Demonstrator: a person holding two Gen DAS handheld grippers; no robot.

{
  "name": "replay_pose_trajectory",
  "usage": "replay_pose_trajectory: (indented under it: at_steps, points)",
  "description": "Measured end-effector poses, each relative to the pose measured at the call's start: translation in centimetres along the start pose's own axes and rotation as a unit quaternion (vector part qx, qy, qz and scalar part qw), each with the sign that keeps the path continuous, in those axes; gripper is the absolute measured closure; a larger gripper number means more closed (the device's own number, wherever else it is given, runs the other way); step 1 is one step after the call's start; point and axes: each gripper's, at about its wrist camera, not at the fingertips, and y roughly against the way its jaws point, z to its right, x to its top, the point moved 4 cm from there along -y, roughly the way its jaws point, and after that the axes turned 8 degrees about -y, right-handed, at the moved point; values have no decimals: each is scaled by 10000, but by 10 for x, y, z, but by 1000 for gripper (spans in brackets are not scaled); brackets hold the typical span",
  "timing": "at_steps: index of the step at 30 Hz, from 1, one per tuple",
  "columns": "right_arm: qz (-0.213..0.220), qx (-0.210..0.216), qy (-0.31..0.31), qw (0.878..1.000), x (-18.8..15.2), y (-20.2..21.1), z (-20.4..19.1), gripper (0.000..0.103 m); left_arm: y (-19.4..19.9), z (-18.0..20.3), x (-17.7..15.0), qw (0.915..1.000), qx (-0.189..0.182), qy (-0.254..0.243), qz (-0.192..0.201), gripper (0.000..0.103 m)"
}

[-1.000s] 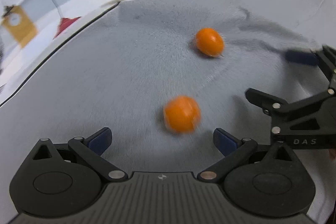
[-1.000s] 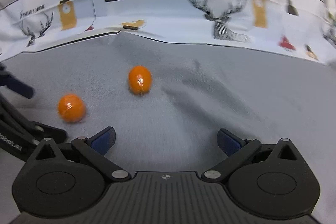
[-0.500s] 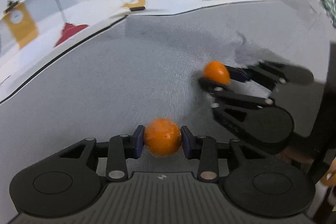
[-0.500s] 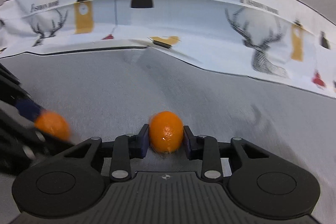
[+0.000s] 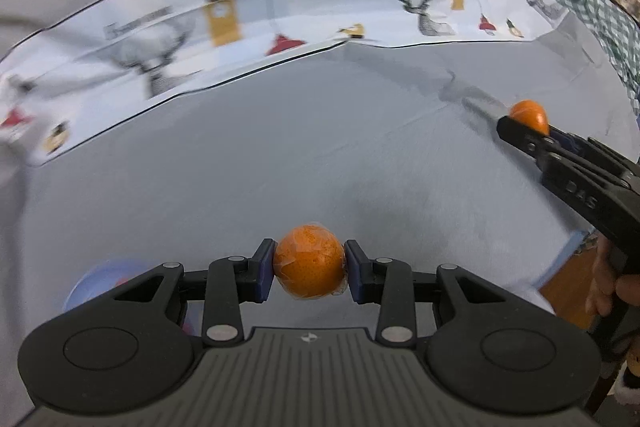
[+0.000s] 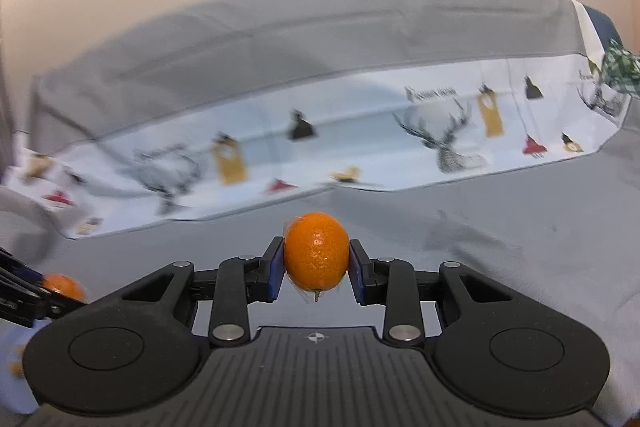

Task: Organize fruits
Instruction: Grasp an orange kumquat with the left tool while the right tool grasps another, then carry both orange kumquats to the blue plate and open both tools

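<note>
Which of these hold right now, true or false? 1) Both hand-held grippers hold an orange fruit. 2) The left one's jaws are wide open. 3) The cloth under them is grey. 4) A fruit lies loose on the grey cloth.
1) True: the left hand-held gripper clamps an orange fruit, and the right hand-held gripper clamps a second orange fruit.
2) False: its pads press the fruit from both sides.
3) True: the grey cloth covers the surface.
4) False: no loose fruit shows on it; both are held.
</note>
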Motion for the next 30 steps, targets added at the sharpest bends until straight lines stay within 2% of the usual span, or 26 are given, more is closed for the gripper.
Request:
replay_pose_trajectory:
  at_steps: [3,8,11,16,20,30]
  points:
    - [-122,422,-54,9990,-7,42,-30,69,43,-14,-38,9995,170,261,-79,62]
    - [-623,1246,-164,9901,-31,97,-81,69,104,-34,-106,9970,406,652,-130,62]
    - [-873,1653,-58,9824,-48,125,-114,69,132,-43,-140,9946,456,928,-46,62]
    - [-1180,2160,479,9681,-79,168,-167,69,176,-51,-183,9891,824,1194,240,63]
    - [-1221,2299,1109,9591,-98,197,-197,69,201,-54,-205,9842,1017,1364,483,63]
    - [-960,2026,1456,9636,-98,226,-215,69,231,-56,-221,9802,918,1472,953,62]
